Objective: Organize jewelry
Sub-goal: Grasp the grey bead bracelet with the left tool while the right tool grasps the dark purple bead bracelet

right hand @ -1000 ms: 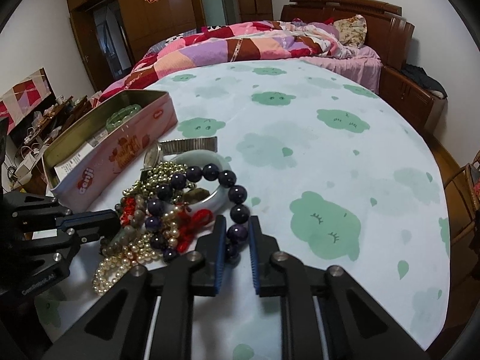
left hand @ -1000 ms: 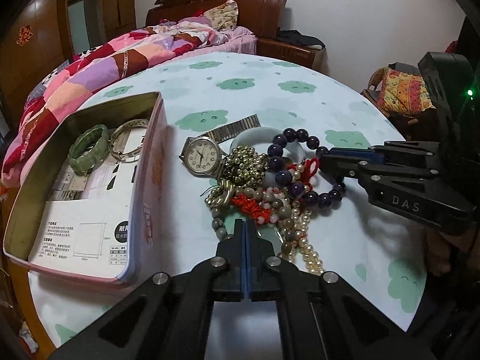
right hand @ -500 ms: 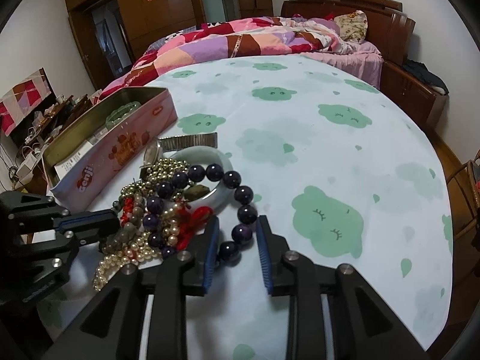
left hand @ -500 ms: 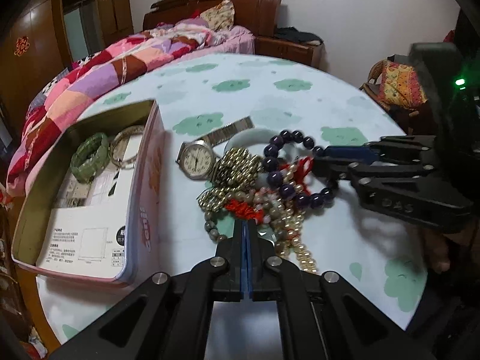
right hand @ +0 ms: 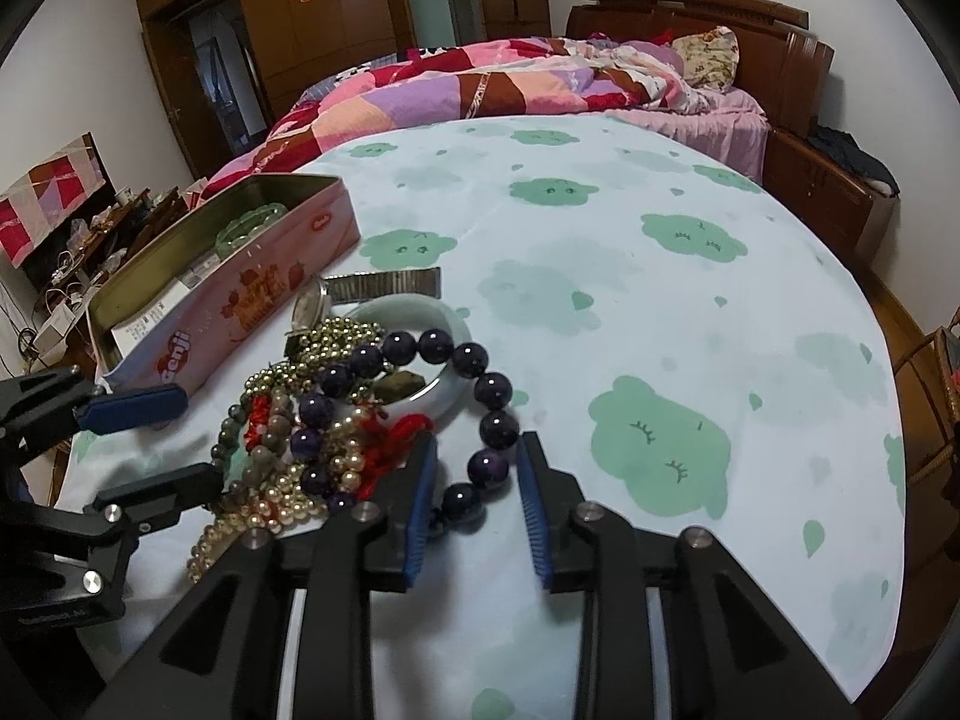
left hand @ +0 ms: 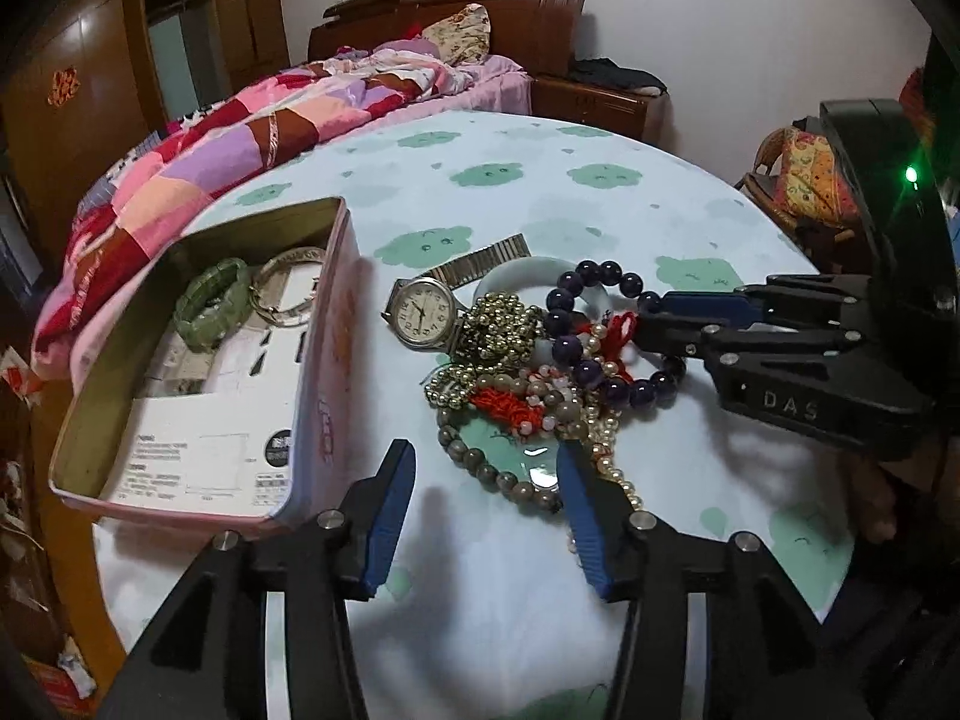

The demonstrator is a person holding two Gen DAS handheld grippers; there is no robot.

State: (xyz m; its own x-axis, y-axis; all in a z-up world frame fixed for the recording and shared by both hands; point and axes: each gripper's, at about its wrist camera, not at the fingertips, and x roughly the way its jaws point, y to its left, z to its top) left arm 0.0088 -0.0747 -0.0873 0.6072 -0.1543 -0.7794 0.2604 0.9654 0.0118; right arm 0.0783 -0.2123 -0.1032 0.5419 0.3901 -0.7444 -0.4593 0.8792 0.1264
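Your right gripper (right hand: 474,492) stands apart astride the purple bracelet (right hand: 480,408) on the heap's (left hand: 540,372) right edge, your left gripper (left hand: 486,498) apart at its near edge. Judged next: close on the beads, lift them free, carry to the tin (left hand: 324,360) at the table's (right hand: 660,300) left edge. Clouded cloth; a bed (right hand: 510,84) behind.

My claws: matt black plastic, blue ribbed pads (right hand: 420,510). Purple bead bracelet (right hand: 486,387) glossy, smooth. Pale bangle (left hand: 528,276) polished, stone-like. Watch (left hand: 420,312) shiny metal, ribbed metal band. Tin box (left hand: 318,360) printed pink outside, dull gold metal inside, paper sheet (left hand: 198,456) within. Tablecloth (right hand: 660,300) matt cloth.
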